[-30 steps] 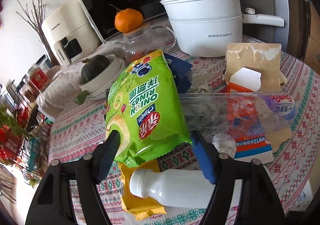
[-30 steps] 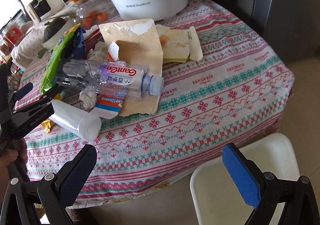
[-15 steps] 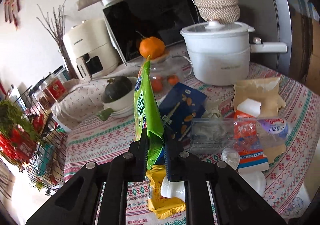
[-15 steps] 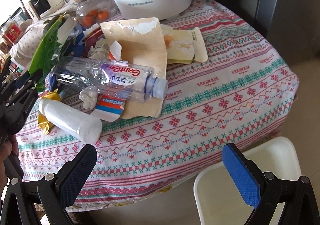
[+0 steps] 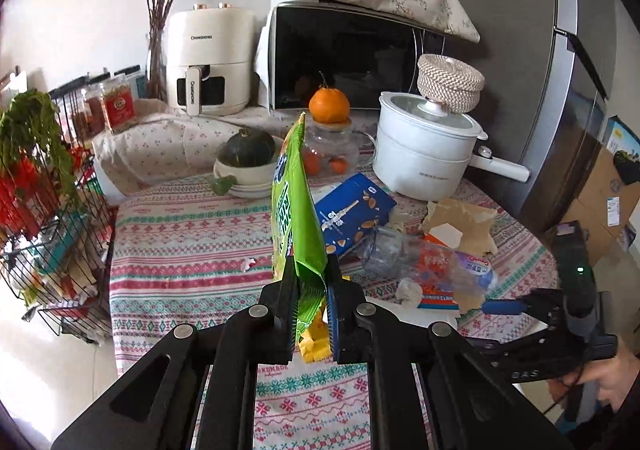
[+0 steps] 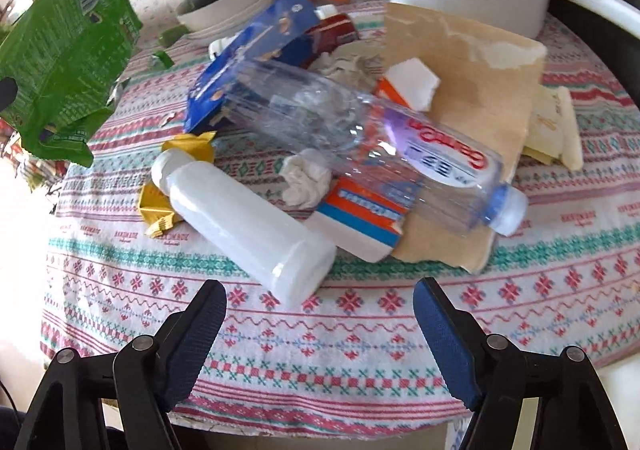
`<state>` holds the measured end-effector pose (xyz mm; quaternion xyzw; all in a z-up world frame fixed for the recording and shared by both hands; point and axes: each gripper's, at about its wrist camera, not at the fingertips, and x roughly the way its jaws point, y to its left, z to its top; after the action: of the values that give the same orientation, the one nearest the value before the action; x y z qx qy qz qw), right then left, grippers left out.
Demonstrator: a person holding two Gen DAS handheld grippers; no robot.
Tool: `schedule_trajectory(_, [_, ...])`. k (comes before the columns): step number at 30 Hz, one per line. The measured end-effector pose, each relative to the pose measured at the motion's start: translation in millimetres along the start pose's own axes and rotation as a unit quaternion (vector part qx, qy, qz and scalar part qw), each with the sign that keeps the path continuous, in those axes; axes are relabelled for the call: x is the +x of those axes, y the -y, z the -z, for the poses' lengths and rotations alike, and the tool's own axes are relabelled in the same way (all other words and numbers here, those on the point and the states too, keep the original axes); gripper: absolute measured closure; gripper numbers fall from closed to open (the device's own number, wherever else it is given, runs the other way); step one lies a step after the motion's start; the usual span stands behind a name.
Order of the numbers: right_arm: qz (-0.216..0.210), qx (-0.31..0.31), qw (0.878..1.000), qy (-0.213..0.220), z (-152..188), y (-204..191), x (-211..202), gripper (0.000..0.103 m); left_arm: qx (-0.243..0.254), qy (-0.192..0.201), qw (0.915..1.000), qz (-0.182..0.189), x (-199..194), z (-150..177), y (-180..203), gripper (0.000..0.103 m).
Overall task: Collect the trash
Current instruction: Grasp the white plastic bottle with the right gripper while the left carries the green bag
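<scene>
Bare tablecloth [image 6: 320, 334] lies open before you — ahead, white bottle [image 6: 248, 226], clear bottle [image 6: 360, 134] and cardboard [image 6: 480, 98] crowd together.

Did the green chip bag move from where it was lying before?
Yes. The green chip bag went up off the tablecloth, pinched in the left gripper, and now hangs above the white bottle.

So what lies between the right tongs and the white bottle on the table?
Only bare patterned tablecloth. In the right wrist view the open right tongs hover just short of the white bottle, whose base faces them, with nothing between.
</scene>
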<state>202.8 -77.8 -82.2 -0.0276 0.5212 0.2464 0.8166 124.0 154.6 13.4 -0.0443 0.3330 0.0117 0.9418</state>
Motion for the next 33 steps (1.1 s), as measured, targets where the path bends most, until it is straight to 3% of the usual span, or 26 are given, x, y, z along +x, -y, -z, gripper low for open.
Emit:
schedule_trajectory(6, [-0.007,-0.107,0.994,-0.011,-15.0,-52.9,36.9,0.021,-0.021,-0.023,0.9994,0.017,-6.2,12.4,-22.7,0.090])
schedule_trajectory(13, [0.078,-0.200,0.976,-0.042,-11.5,-79.6,86.4,0.023,-0.032,-0.043,0.9984,0.021,-1.9,17.9,-35.6,0.090])
schedule_trajectory(15, [0.096,-0.210,0.972,-0.052,-8.5,-77.7,97.5,0.028,-0.035,-0.045,0.9981,0.021,-1.6,18.0,-38.0,0.090])
schedule_trajectory(16, [0.103,-0.211,0.970,-0.057,-7.4,-75.8,102.6,0.039,-0.037,-0.045,0.9980,0.023,-2.1,17.6,-39.5,0.090])
schedule_trajectory(17, [0.106,-0.212,0.970,-0.061,-6.7,-73.5,106.3,0.043,-0.039,-0.044,0.9980,0.024,-3.3,17.3,-40.1,0.090])
schedule_trajectory(20, [0.103,-0.203,0.972,-0.050,-8.5,-68.3,102.0,0.047,-0.041,-0.036,0.9980,0.031,-9.2,15.1,-40.8,0.090])
schedule_trajectory(28, [0.036,-0.145,0.989,-0.003,-4.8,-61.9,32.2,0.051,-0.043,-0.013,0.9960,0.077,-31.1,7.9,-24.4,0.090])
schedule_trajectory(33, [0.005,-0.070,0.997,0.034,4.7,-47.3,-18.9,0.051,-0.036,-0.005,0.9887,0.145,-43.8,0.7,10.3,0.090])
